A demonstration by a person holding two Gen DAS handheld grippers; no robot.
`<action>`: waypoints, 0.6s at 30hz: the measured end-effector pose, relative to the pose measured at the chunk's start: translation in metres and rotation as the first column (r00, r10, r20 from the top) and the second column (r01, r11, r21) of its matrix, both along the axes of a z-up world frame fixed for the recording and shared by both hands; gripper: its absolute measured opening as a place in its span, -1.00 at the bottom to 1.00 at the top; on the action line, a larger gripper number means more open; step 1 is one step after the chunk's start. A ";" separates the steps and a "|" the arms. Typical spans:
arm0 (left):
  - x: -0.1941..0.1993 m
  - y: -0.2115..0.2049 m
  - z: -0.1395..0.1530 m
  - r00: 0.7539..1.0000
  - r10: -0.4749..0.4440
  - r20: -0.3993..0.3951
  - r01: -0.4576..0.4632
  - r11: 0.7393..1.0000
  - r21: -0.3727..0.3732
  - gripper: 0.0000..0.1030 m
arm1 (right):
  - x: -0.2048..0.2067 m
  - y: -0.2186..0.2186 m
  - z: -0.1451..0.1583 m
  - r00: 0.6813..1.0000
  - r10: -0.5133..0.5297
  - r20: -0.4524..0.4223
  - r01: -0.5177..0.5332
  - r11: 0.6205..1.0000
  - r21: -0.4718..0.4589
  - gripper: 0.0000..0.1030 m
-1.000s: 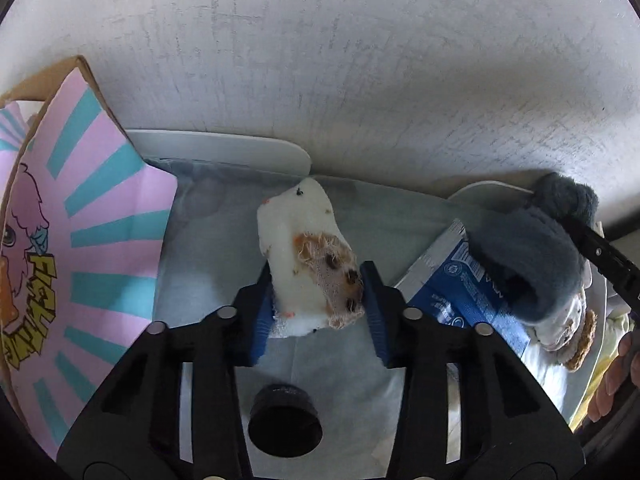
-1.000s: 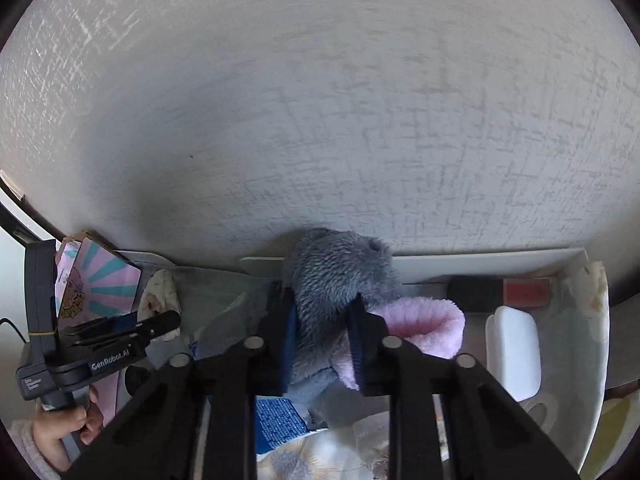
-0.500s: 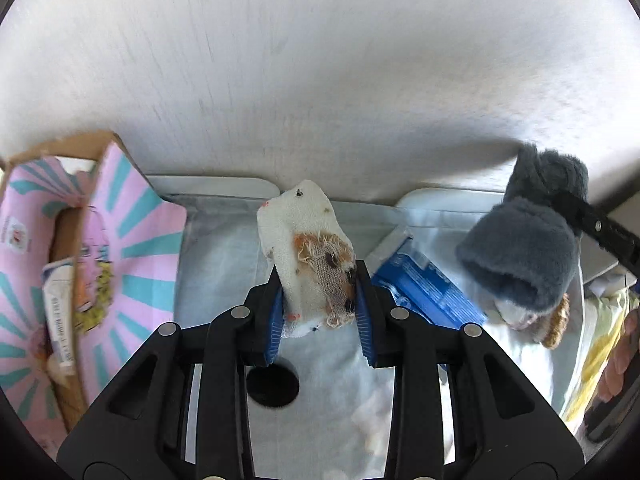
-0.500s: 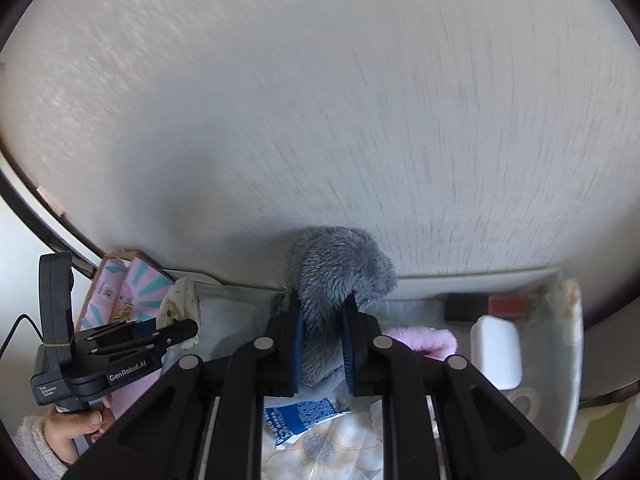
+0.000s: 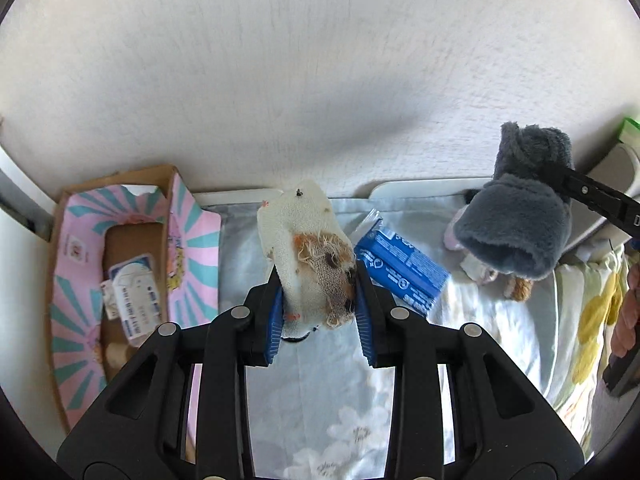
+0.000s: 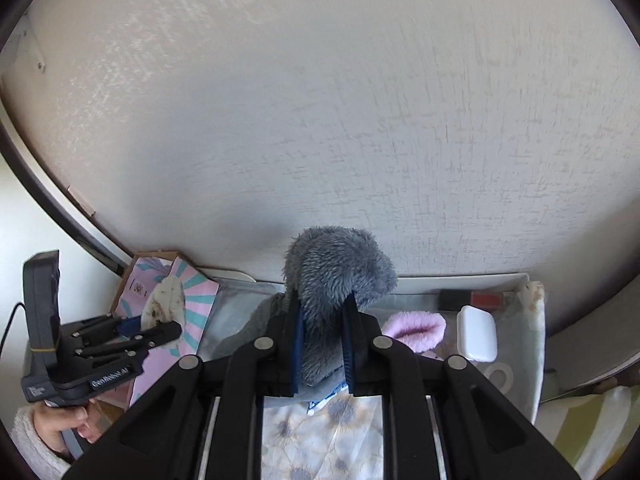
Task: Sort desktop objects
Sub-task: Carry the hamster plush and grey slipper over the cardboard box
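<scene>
My left gripper [image 5: 316, 304] is shut on a worn white cloth toy [image 5: 304, 236] with frayed orange-brown patches, held up above the floral cloth [image 5: 320, 392]. In the right wrist view the same left gripper [image 6: 160, 326] shows at the left with the white cloth toy [image 6: 166, 300] in its jaws and a hand on its handle. My right gripper [image 6: 322, 344] is shut on a grey fluffy sock [image 6: 332, 272], which hangs lifted over the desk. The grey fluffy sock [image 5: 516, 224] appears at the right of the left wrist view, pinched by a black finger [image 5: 588, 194].
A pink and teal cardboard box [image 5: 120, 264] with a label card inside stands open at the left. A blue packet [image 5: 400, 268] lies on the cloth. A pink fluffy sock [image 6: 416, 330], a white case [image 6: 476, 332] and small black and red items sit along the back. The wall is close behind.
Both grippers have risen with their loads. The left jaws squeezed tighter on the white toy and the right on the grey sock. More of the box and desk shows below.
</scene>
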State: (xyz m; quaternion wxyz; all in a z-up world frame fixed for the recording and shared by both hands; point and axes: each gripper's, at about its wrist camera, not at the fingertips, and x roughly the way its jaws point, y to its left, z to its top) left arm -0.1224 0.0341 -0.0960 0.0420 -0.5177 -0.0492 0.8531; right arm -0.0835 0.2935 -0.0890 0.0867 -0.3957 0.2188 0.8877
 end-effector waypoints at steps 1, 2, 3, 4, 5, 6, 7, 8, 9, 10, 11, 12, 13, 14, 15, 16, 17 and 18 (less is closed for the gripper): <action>0.004 0.000 0.004 1.000 -0.005 0.005 0.005 1.000 0.003 -0.46 | 0.002 -0.002 0.003 1.000 0.000 0.003 0.000 1.000 0.004 -0.71; 0.006 -0.005 0.013 1.000 -0.013 0.002 0.013 1.000 0.013 -0.46 | 0.007 0.003 0.008 1.000 -0.002 0.005 0.002 1.000 0.002 -0.71; 0.008 -0.006 0.017 1.000 -0.020 -0.002 0.021 1.000 0.019 -0.46 | 0.008 0.001 0.010 1.000 -0.002 0.006 0.002 1.000 -0.003 -0.71; 0.007 -0.006 0.018 1.000 -0.025 -0.006 0.025 1.000 0.018 -0.46 | 0.009 0.000 0.012 1.000 -0.002 0.007 0.002 1.000 -0.008 -0.71; 0.010 -0.009 0.025 1.000 -0.027 -0.012 0.028 1.000 0.013 -0.46 | 0.009 -0.002 0.014 1.000 -0.002 0.008 0.002 1.000 -0.008 -0.71; 0.014 -0.011 0.030 0.999 -0.030 -0.017 0.030 1.000 0.005 -0.46 | 0.009 -0.003 0.016 1.000 -0.003 0.011 0.003 1.000 -0.004 -0.71; 0.015 -0.012 0.033 0.999 -0.030 -0.015 0.030 1.000 0.000 -0.46 | 0.007 -0.007 0.018 1.000 0.001 0.013 -0.001 1.000 0.003 -0.71; 0.018 -0.015 0.037 1.000 -0.025 -0.007 0.025 1.000 0.000 -0.46 | 0.004 -0.013 0.020 1.000 0.007 0.016 -0.007 1.000 0.011 -0.71; 0.021 -0.017 0.039 1.000 -0.021 -0.006 0.021 1.000 0.007 -0.46 | 0.003 -0.017 0.024 1.000 0.017 0.023 -0.018 0.999 0.028 -0.71; 0.022 -0.020 0.042 1.000 -0.019 -0.010 0.019 1.000 0.015 -0.46 | 0.001 -0.020 0.027 0.999 0.025 0.028 -0.026 0.999 0.041 -0.71; 0.024 -0.023 0.045 1.000 -0.018 -0.014 0.018 1.000 0.019 -0.46 | 0.000 -0.024 0.029 0.999 0.034 0.031 -0.035 0.998 0.053 -0.71; 0.025 -0.026 0.047 1.000 -0.014 -0.018 0.014 1.000 0.018 -0.46 | -0.002 -0.028 0.032 0.998 0.044 0.035 -0.046 0.997 0.064 -0.71; 0.027 -0.028 0.047 1.000 -0.009 -0.022 0.010 1.000 0.016 -0.46 | -0.004 -0.032 0.036 0.998 0.056 0.038 -0.058 0.995 0.077 -0.71; 0.028 -0.031 0.048 1.000 -0.005 -0.025 0.006 1.000 0.016 -0.46 | -0.005 -0.035 0.037 0.997 0.061 0.038 -0.064 0.994 0.083 -0.71; 0.030 -0.034 0.050 1.000 0.000 -0.029 0.001 1.000 0.021 -0.46 | -0.008 -0.039 0.041 0.997 0.071 0.039 -0.074 0.993 0.091 -0.71; 0.032 -0.037 0.052 0.999 0.006 -0.033 -0.005 1.000 0.027 -0.46 | -0.010 -0.042 0.045 0.996 0.078 0.038 -0.081 0.992 0.094 -0.71; 0.034 -0.040 0.051 0.999 0.010 -0.034 -0.009 0.999 0.032 -0.46 | -0.013 -0.046 0.048 0.995 0.089 0.036 -0.092 0.991 0.097 -0.71; 0.035 -0.042 0.051 0.999 0.016 -0.034 -0.015 0.999 0.033 -0.46 | -0.015 -0.049 0.050 0.995 0.097 0.035 -0.100 0.990 0.100 -0.71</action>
